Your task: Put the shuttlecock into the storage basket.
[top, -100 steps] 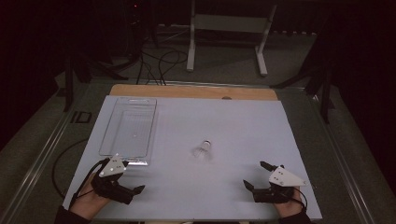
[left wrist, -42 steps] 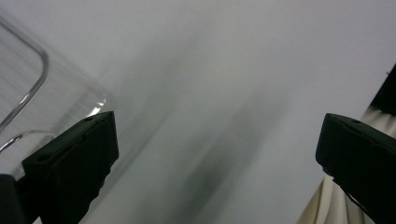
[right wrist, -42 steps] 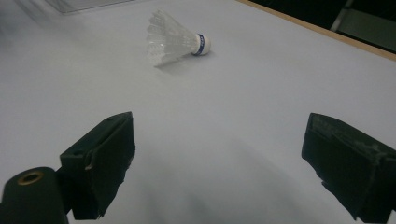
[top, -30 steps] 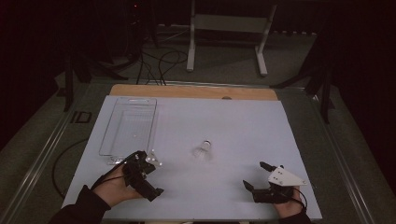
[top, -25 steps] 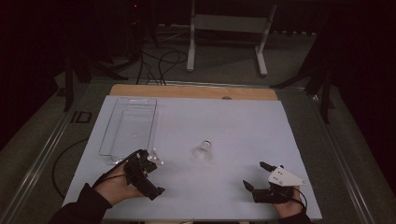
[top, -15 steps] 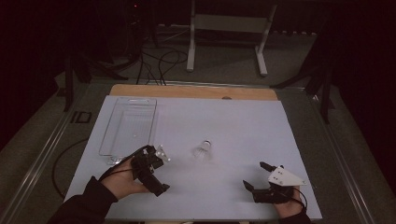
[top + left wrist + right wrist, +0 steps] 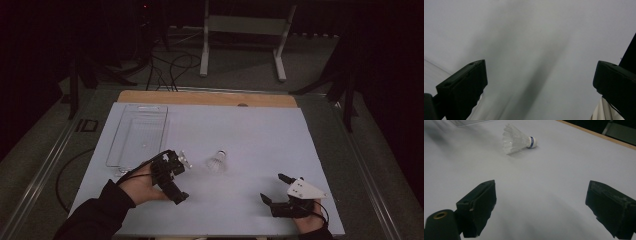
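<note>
Our left gripper (image 7: 175, 172) has its jaws spread wide with nothing between them, just left of the one shuttlecock (image 7: 217, 161) lying mid-table. Our right gripper (image 7: 274, 192) gapes equally wide, empty, near the front edge. Its view reveals the shuttlecock's blue band; the high view adds one clear tray (image 7: 137, 137).

Shuttlecock (image 7: 517, 141): white translucent feathers, white cork tip, one blue band just behind the tip. Desk (image 7: 250, 135): pale grey-white sheet on top, tan wooden strip along the far edge. Tray (image 7: 137, 140): clear, colourless, faint grid on its floor. Left gripper (image 7: 172, 175): black body, black jaws. Right gripper (image 7: 280, 192): black jaws, pale grey three-cornered plate on top. Sleeve (image 7: 95, 212): black. Surrounding floor: dull grey-green.
</note>
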Demonstrator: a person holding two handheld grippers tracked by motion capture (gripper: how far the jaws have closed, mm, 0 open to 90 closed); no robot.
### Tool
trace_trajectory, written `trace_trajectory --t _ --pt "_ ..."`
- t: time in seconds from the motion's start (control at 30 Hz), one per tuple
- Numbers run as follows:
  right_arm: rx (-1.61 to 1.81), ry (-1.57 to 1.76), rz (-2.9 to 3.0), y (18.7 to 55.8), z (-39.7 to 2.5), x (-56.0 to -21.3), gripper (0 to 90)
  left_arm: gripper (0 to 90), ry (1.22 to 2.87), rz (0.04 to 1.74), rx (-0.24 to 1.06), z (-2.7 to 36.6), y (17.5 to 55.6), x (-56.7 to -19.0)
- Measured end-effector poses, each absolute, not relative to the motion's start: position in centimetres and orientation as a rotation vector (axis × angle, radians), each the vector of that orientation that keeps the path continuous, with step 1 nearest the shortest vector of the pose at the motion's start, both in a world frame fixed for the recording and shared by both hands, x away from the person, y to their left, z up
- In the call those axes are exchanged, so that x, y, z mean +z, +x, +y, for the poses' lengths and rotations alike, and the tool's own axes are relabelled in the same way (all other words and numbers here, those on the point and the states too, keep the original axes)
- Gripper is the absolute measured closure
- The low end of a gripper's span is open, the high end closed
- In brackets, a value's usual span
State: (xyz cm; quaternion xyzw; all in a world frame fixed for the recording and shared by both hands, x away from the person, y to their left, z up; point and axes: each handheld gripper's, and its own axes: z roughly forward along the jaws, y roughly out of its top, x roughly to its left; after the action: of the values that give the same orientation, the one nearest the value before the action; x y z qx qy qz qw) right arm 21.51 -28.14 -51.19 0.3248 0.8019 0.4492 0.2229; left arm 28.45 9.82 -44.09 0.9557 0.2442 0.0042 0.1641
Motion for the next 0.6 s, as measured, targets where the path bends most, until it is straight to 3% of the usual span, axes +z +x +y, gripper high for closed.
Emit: trace_trajectory --t 0.6 --pt "1.236 0.906 2.219 21.6 -28.2 -51.3 9.7 0.4 2.777 0.65 -0.033 7.3 30.9 -44.3"
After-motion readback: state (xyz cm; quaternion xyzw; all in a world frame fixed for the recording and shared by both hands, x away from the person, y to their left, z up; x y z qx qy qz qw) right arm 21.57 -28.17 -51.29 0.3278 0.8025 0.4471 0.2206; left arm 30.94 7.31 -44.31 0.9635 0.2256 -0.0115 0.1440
